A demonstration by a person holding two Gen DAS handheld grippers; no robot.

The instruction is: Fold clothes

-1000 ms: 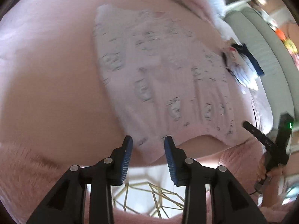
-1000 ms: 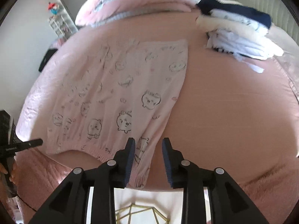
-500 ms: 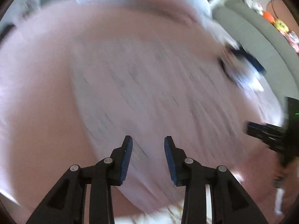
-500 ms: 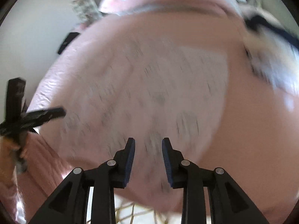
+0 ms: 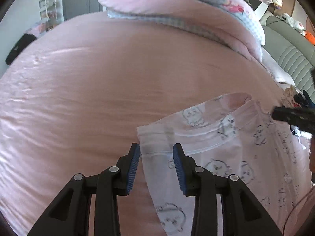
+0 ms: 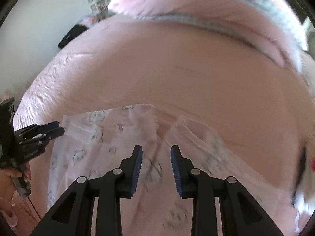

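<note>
Pale pink trousers [image 5: 226, 153] printed with small cartoon faces lie flat on a pink bed sheet [image 5: 118, 82]. My left gripper [image 5: 156, 166] is open, its jaws on either side of one leg's hem corner, not closed on it. My right gripper [image 6: 156, 169] is open over the gap between the two leg ends of the trousers [image 6: 102, 143], near the hems. Each gripper shows in the other's view: the right one at the right edge [image 5: 291, 116], the left one at the left edge [image 6: 39, 133].
A folded pink and blue-checked quilt [image 5: 196, 5] lies across the far side of the bed. A grey padded headboard [image 5: 291, 59] stands at the right. A black object [image 5: 19, 47] sits off the bed's left edge. Shelves [image 5: 49, 5] stand by the far wall.
Both grippers have swung from the waistband at the bed's near edge to the leg hems farther in. Both stay open.
</note>
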